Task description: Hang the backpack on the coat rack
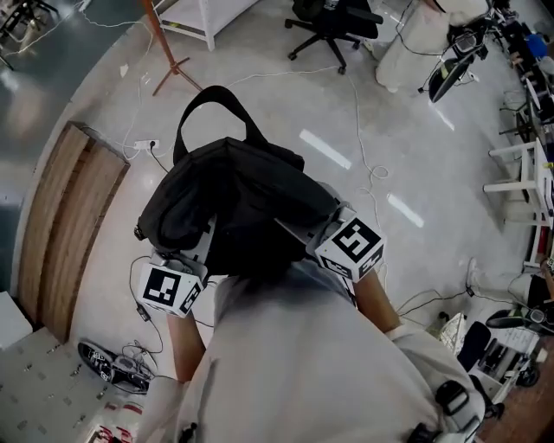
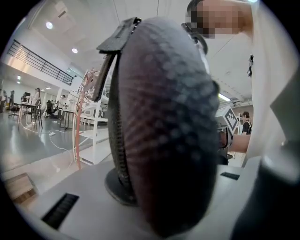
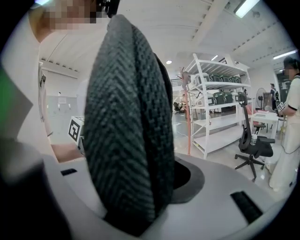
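Note:
I hold a black backpack point(image 1: 229, 203) up in front of me between both grippers, its carry loop point(image 1: 212, 108) pointing away from me. My left gripper point(image 1: 192, 253) is shut on the backpack's left side, where mesh fabric point(image 2: 164, 131) fills the left gripper view. On the other side my right gripper point(image 1: 313, 232) is shut on a thick woven part of the backpack point(image 3: 126, 126). The wooden coat rack point(image 1: 164, 48) stands on the floor beyond the bag, at the upper left. Its reddish pole shows as the coat rack point(image 2: 80, 122) and the coat rack point(image 3: 189, 117) in the gripper views.
A wooden bench point(image 1: 65, 229) lies to the left, with a power strip point(image 1: 143, 145) and cables beside it. Behind the rack are a white shelf unit point(image 3: 220, 108) and a black office chair point(image 1: 333, 26). A person point(image 3: 288, 126) stands at the far right.

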